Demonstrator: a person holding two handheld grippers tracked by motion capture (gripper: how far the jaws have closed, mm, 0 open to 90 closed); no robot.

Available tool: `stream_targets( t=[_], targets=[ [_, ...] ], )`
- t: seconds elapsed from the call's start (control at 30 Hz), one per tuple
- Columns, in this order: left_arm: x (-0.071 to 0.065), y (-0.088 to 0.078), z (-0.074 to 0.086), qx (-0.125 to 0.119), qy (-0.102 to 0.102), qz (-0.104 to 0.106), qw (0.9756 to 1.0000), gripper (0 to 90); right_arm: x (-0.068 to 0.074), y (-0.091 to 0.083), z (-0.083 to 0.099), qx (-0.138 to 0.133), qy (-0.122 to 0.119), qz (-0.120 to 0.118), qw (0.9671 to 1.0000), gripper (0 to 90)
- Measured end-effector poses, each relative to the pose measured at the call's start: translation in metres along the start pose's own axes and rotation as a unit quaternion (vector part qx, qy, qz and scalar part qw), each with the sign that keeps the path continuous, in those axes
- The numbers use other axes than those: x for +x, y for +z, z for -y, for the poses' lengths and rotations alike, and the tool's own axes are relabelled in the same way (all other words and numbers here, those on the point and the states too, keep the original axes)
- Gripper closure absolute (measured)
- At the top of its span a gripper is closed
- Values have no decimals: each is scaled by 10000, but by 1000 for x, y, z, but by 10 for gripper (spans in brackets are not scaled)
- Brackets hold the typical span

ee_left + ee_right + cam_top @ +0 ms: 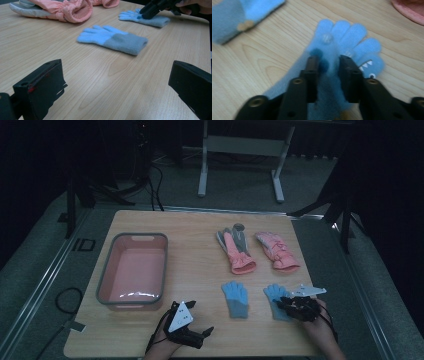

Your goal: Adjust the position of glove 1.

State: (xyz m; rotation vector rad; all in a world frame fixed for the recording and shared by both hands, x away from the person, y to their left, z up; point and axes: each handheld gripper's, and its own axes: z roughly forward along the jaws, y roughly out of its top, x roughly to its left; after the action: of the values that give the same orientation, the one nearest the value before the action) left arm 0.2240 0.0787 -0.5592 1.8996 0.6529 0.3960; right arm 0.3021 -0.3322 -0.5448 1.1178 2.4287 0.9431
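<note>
Two small blue gloves lie side by side near the table's front right. My right gripper (282, 304) is shut on the right blue glove (273, 294). In the right gripper view the jaws (329, 61) pinch a bunched fold of that glove (357, 37) just behind its fingers. The left blue glove (235, 298) lies flat and untouched, with its grey cuff toward me (112, 38). My left gripper (200, 318) rests open near the front edge, left of the gloves. Nothing is between its jaws (117, 67), and beyond them the right gripper (147, 13) sits on the far glove (155, 20).
Two pink winter gloves (237, 251) (277, 251) lie side by side behind the blue pair. A pink basin with a grey rim (102, 280) stands on the left half of the wooden table (195, 265). A white table frame stands on the floor behind.
</note>
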Motion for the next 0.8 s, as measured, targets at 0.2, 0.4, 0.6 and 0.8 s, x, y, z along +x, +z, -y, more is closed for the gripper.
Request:
stream_targets(
  t=[0.2, 0.4, 0.6, 0.8],
  targets=[
    [0, 0, 0, 11, -23, -32, 10000, 2, 8, 2, 0, -50, -37, 305, 9995, 847],
    [1, 0, 0, 25, -51, -34, 10000, 2, 12, -2, -7, -83, 310, 451, 9985, 866],
    [0, 0, 0, 24, -16, -33, 10000, 2, 25, -24, -38, -485, 465, 617, 9958, 868],
    [0, 1, 0, 24, -20, -24, 10000, 2, 45, -39, -72, -746, 336, 639, 9946, 868]
  ],
)
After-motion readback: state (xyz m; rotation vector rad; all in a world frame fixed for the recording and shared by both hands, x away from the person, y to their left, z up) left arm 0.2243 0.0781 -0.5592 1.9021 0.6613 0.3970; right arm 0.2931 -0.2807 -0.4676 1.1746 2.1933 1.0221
